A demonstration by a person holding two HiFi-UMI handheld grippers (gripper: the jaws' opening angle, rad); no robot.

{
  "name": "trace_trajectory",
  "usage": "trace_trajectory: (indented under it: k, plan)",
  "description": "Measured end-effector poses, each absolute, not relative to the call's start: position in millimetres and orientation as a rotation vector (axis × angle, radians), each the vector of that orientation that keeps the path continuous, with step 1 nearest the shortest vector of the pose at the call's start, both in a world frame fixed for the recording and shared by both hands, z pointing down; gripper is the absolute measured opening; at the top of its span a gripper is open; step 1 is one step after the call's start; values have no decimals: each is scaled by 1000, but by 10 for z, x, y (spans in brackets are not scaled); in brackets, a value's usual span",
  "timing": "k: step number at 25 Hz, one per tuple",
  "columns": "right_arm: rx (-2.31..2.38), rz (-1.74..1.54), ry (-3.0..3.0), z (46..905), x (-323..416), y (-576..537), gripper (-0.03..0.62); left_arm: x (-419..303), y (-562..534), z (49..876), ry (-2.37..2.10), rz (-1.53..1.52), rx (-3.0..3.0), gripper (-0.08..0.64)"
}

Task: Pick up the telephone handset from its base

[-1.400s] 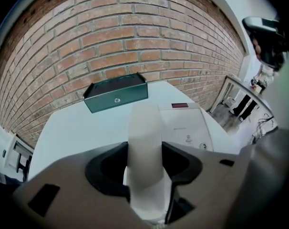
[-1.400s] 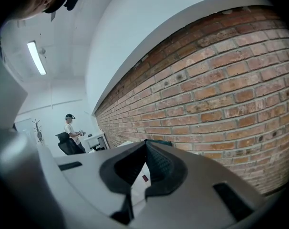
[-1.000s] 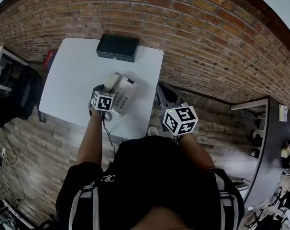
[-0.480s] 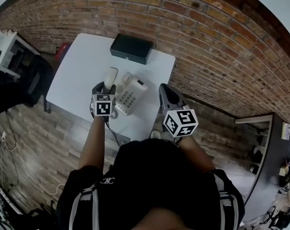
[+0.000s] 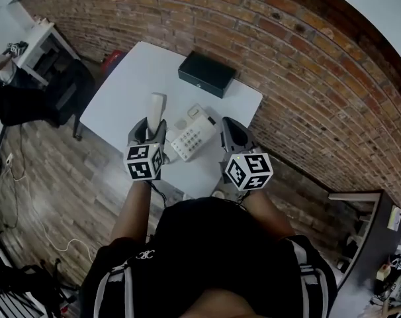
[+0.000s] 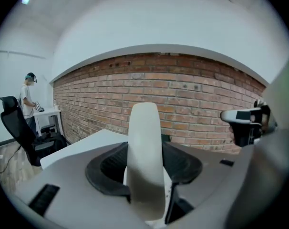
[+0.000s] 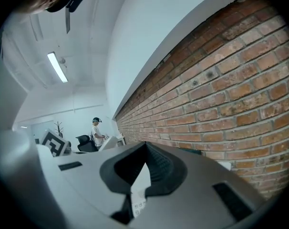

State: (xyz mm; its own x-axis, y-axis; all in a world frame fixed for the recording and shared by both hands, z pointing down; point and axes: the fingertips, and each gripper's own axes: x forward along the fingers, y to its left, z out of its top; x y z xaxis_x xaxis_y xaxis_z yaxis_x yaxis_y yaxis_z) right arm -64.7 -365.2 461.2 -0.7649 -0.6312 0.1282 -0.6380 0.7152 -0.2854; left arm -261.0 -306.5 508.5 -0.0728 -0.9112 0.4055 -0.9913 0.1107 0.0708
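Note:
The white telephone handset [image 5: 155, 110] stands upright above the white table [image 5: 121, 95], lifted off its base and to its left. My left gripper [image 5: 151, 131] is shut on the handset's lower part. In the left gripper view the handset [image 6: 144, 147] fills the gap between the jaws of my left gripper [image 6: 144, 180]. The telephone base [image 5: 194, 133] with its keypad lies on the table between the two grippers. My right gripper [image 5: 229, 128] hovers just right of the base, its jaws together on nothing; in its own view my right gripper [image 7: 142, 152] points toward the brick wall.
A black box [image 5: 206, 75] lies at the table's far edge by the brick wall [image 5: 306, 58]. A dark cable [image 5: 154, 189] hangs off the near edge. An office chair [image 5: 68, 88] and a desk with a person [image 6: 27, 98] stand to the left.
The left gripper has raised the handset off the base and swung it upright to the left. The right gripper came nearer the base. The head view has shifted.

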Motion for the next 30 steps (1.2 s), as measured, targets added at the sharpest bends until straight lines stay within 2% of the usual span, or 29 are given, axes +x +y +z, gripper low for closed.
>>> trace_trajectory:
  k: [11, 30]
  plan:
    - [904, 469, -2948, 4559, -1028, -3524, -3, -2604, -2566, 4516, -2216, 140, 1827, 212]
    - [845, 446, -2979, 4521, -1077, -3296, -3, -2481, -2471, 4442, -2198, 144, 1886, 212]
